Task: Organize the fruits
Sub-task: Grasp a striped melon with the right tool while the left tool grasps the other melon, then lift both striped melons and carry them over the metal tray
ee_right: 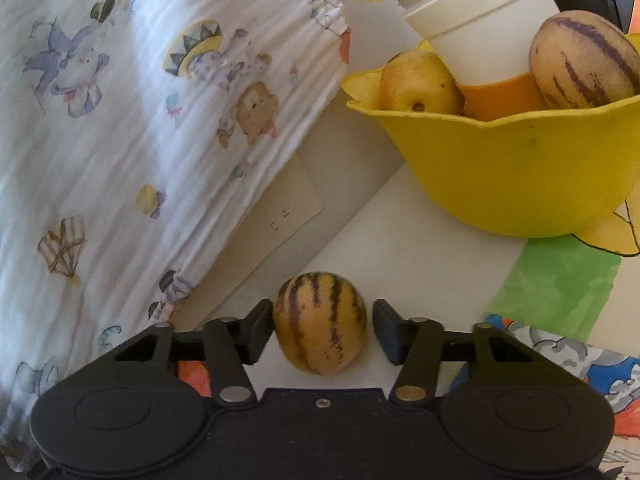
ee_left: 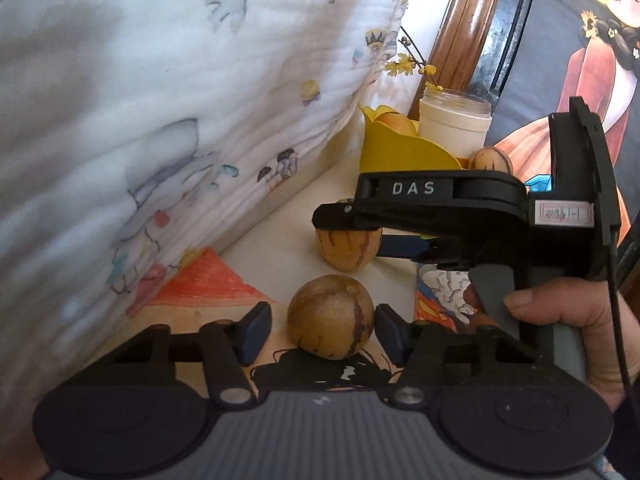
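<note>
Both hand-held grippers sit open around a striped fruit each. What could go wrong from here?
1. The round fruit touches only the right finger of the left hand-held gripper; closing may roll it away.
2. The right hand-held gripper straddles a smooth egg-shaped fruit, which may squirt out of the pads.
3. The yellow bowl already holds a cup, a pear and a striped fruit; little room remains, so additions may tumble out.

A quilted white blanket [ee_right: 132, 120] printed with cartoon animals slopes along the left, its edge resting over a cream card [ee_right: 288, 204] (some small handwriting on it, too faint to read). A white jar [ee_left: 454, 122] stands near a wooden post [ee_left: 460, 36], with a sprig of yellow flowers [ee_left: 408, 65] beside it. Colourful drawings [ee_left: 208, 284] cover the tabletop.
</note>
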Motion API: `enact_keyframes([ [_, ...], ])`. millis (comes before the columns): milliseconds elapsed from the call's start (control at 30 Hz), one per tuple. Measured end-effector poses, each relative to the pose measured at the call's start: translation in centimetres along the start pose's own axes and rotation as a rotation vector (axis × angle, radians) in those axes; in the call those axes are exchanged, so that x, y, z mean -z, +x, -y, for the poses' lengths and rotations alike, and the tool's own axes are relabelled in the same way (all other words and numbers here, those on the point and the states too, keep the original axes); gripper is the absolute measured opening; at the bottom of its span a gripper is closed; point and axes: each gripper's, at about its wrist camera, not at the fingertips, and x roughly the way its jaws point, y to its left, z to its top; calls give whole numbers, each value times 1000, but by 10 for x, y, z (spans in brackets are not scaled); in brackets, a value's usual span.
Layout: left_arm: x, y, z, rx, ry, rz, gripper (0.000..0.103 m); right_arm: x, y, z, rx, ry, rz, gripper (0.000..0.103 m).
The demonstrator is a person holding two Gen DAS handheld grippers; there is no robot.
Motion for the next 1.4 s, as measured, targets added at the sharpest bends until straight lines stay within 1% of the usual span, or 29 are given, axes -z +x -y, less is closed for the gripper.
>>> enact_keyframes([
  [67,0,1,-1,19,-7,-5,51,2,2,-2,5,-9,2,52],
  [133,0,0,-1,23,-9,-4,51,4,3,-2,5,-6,1,51],
  [267,1,0,-2,24,-11,-8,48,2,1,0,0,41,-6,51],
  [367,0,-2,1,8,6,-23,48,2,-3,2,6,60,-13,51],
  [533,0,-8,2,-8,3,-42,47,4,-11,0,22,70,-23,51],
  [667,-2,-12,5,-22,11,-64,47,8,-22,-8,43,69,-42,51],
  [733,-2,-14,7,-22,29,-78,47,10,-27,-10,50,62,-48,51],
  [933,6,-28,8,-19,22,-89,47,21,-41,-14,54,72,-59,50],
  [1033,9,-34,8,-14,22,-97,47,27,-52,-18,43,75,-60,50],
  [1133,14,-42,7,14,34,-105,47,34,-65,-23,20,95,-51,50],
  [1200,17,-46,9,19,37,-107,47,36,-71,-26,11,101,-49,50],
  [1300,19,-56,11,24,32,-98,47,35,-79,-30,1,108,-43,50],
  [1400,17,-69,15,33,31,-76,47,34,-99,-37,-8,100,-26,50],
])
